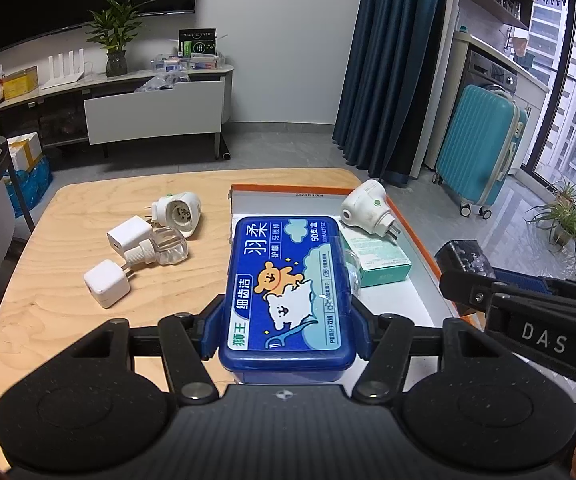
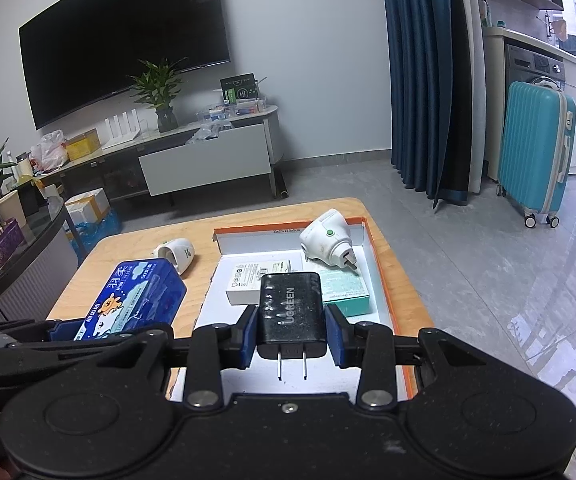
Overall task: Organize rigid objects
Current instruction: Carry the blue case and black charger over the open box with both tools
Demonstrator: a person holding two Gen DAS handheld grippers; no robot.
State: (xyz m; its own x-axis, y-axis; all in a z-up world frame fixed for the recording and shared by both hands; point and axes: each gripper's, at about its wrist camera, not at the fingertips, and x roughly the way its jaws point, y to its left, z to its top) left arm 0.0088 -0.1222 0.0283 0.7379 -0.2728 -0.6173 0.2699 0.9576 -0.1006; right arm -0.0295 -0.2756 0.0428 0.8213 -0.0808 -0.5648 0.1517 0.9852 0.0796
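Observation:
My left gripper (image 1: 288, 332) is shut on a blue floss-pick box (image 1: 288, 292), held above the left rim of the orange-edged tray (image 1: 415, 224). My right gripper (image 2: 291, 336) is shut on a black UGREEN charger (image 2: 291, 312), prongs toward the camera, above the tray's (image 2: 383, 280) near part. The charger also shows in the left wrist view (image 1: 463, 260). In the tray lie a white plug-in heater (image 2: 327, 246), a teal box (image 2: 347, 296) and a white box (image 2: 256, 280). The blue box also shows in the right wrist view (image 2: 132, 304).
On the wooden table (image 1: 60, 320) left of the tray lie a second plug-in heater (image 1: 180, 212), a clear refill bottle (image 1: 160, 250) and two white chargers (image 1: 128, 236) (image 1: 106, 282). A teal suitcase (image 2: 535, 152) stands on the floor at the right.

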